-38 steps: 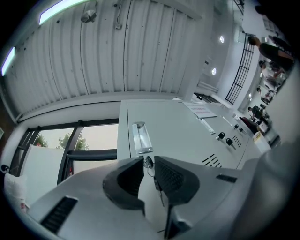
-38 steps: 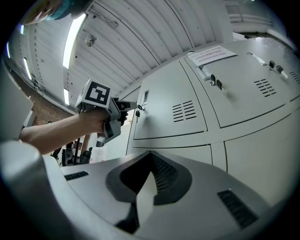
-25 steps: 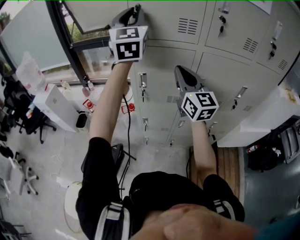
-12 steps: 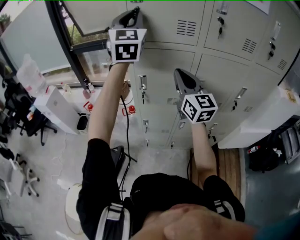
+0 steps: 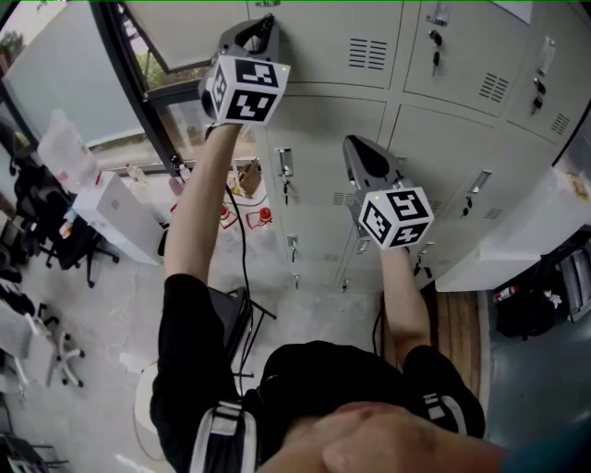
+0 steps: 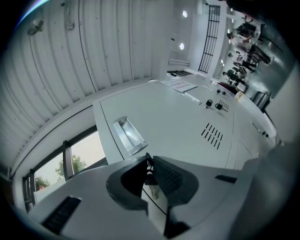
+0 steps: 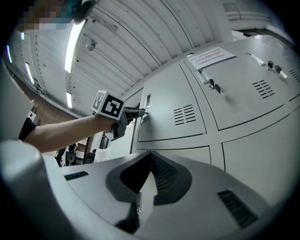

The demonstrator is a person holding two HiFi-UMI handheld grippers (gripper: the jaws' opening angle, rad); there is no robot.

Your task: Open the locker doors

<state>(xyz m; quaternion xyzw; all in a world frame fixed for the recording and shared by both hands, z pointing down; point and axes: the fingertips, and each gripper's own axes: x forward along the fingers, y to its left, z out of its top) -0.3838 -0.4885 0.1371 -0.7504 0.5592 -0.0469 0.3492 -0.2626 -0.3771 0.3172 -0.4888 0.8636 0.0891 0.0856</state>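
Observation:
Grey lockers [image 5: 416,129] fill the wall ahead, each door with a vent and a handle. My left gripper [image 5: 268,23] is raised to the left edge of an upper door [image 5: 342,46]. In the left gripper view its jaws [image 6: 150,165] pinch a small dark latch piece [image 6: 149,174] at that door's edge, under a recessed handle [image 6: 127,135]. The right gripper view shows the left gripper [image 7: 139,112] at the same door. My right gripper [image 5: 351,143] hangs lower, facing a middle door [image 5: 314,139] without touching it. Its jaws [image 7: 149,155] are shut and empty.
A dark window frame [image 5: 120,74] stands just left of the lockers. On the floor at left are a white box [image 5: 120,212] and office chairs [image 5: 37,240]. A white cabinet top [image 5: 517,231] juts out at right. A black cable [image 5: 242,277] hangs by my left arm.
My left gripper's marker cube has twisted and shifted slightly left while staying at the upper door's edge. The right gripper has hardly moved.

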